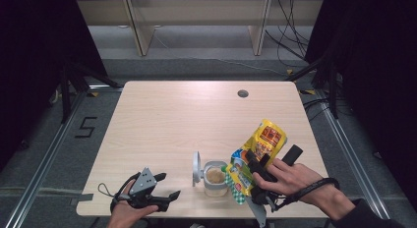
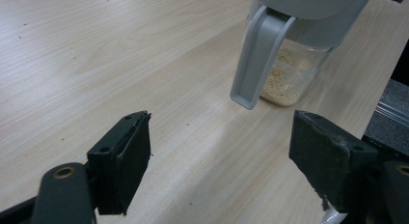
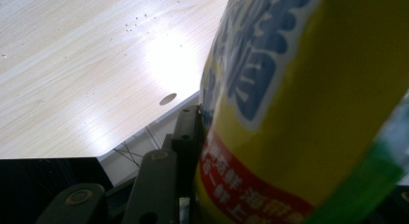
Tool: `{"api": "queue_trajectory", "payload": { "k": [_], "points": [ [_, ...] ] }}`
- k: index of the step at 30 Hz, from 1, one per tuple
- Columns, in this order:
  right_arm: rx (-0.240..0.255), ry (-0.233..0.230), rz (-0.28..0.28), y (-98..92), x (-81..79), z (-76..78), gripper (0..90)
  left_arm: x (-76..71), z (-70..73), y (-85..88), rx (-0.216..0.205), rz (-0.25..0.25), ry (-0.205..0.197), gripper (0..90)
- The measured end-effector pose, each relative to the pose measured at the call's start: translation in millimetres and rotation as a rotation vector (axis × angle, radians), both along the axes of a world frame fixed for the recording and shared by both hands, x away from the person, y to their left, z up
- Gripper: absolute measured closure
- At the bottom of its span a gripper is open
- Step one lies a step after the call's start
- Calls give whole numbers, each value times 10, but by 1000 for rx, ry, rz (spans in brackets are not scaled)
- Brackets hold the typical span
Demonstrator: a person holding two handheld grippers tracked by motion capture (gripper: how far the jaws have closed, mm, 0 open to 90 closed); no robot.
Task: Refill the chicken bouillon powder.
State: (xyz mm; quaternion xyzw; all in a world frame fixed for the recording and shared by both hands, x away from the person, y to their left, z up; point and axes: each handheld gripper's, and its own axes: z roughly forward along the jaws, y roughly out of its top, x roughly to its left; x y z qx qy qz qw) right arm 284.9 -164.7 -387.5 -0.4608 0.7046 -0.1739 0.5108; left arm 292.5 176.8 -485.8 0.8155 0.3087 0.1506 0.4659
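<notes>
A clear jar (image 1: 215, 179) with beige granules stands near the table's front edge, its grey hinged lid (image 1: 196, 167) flipped up on the left. In the left gripper view the jar (image 2: 294, 74) is ahead at the upper right, with its grey latch (image 2: 255, 60) hanging down. My right gripper (image 1: 259, 170) is shut on a yellow snack bag (image 1: 256, 154), tilted with its green-checked end just right of the jar's mouth. The bag (image 3: 308, 108) fills most of the right gripper view. My left gripper (image 1: 164, 188) is open on the table left of the jar, with nothing between its pads (image 2: 130, 161).
The wooden table (image 1: 172, 120) has a round cable hole (image 1: 242, 94) at the back right. Small crumbs (image 3: 140, 19) lie on the wood. Behind the table are wooden shelf legs and cables on the floor.
</notes>
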Motion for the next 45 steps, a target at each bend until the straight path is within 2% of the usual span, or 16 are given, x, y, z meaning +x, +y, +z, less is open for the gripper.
{"api": "queue_trajectory", "payload": {
  "k": [45],
  "points": [
    [-3, -10, 8, -3, -2, 4, 672, -4, -2, -3, -6, 7, 3, 219]
  ]
}}
